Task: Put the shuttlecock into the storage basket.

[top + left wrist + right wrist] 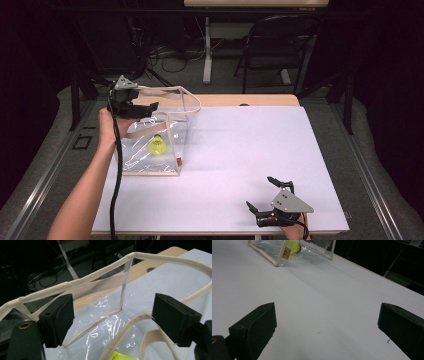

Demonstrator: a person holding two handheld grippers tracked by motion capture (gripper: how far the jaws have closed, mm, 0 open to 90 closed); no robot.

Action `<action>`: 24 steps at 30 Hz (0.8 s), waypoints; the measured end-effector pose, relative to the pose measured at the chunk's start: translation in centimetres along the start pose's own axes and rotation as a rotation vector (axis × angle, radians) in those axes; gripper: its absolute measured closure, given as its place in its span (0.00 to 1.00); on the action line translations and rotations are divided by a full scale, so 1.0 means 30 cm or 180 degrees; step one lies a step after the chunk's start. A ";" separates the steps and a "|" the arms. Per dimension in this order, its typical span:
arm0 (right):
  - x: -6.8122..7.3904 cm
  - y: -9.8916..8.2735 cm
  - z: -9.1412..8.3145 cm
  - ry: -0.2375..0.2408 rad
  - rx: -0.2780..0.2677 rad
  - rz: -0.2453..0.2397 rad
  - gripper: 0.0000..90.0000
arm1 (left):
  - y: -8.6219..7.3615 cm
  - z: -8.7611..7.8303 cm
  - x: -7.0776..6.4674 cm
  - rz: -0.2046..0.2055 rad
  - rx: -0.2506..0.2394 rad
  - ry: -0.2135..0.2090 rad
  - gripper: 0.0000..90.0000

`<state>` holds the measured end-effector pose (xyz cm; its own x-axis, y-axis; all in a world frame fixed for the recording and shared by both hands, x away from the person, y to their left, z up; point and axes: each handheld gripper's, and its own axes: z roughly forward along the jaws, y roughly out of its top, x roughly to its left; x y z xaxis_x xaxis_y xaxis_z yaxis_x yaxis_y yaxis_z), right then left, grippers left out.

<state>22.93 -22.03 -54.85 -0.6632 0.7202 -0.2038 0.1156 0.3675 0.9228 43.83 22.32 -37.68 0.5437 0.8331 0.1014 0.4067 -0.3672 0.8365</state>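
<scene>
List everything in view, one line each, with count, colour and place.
clear bag: one, transparent with beige trim and straps, standing on the table's left part
yellow object: one, bright yellow, inside the clear bag
table: one, white top with a wooden far edge
chair: one, dark, on the floor beyond the table
left gripper: one, black, jaws open, at the bag's open top
right gripper: one, black, jaws open, over the table's near right corner

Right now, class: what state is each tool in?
Left tool: open, above the clear bag, holding nothing.
Right tool: open, over the table, holding nothing.
</scene>
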 end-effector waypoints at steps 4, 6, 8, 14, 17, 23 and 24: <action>0.000 0.000 0.000 0.0003 0.0000 0.0000 0.02 | -0.017 -0.028 -0.030 0.0072 -0.0113 -0.0047 0.16; 0.000 0.000 0.000 0.0003 0.0000 0.0000 0.02 | -0.027 -0.041 -0.041 0.0080 -0.0154 -0.0074 0.13; 0.000 0.000 0.000 0.0001 0.0001 0.0005 0.02 | -0.037 -0.051 -0.050 0.0090 -0.0184 -0.0071 0.10; -0.001 0.000 0.000 0.0002 0.0004 0.0011 0.02 | -0.074 -0.079 -0.067 0.0122 -0.0257 -0.0083 0.04; 0.000 0.000 0.002 0.0003 0.0002 0.0005 0.02 | -0.097 -0.091 -0.074 0.0124 -0.0282 -0.0082 0.03; 0.001 0.000 0.003 0.0006 -0.0001 0.0002 0.02 | -0.146 -0.115 -0.099 0.0147 -0.0363 -0.0131 0.00; 0.001 0.000 0.003 0.0005 -0.0001 0.0002 0.02 | -0.156 -0.119 -0.104 0.0152 -0.0377 -0.0155 0.00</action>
<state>22.97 -21.97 -54.88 -0.6643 0.7194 -0.2027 0.1158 0.3670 0.9230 37.61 22.92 -39.98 0.5966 0.7937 0.1186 0.2915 -0.3520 0.8894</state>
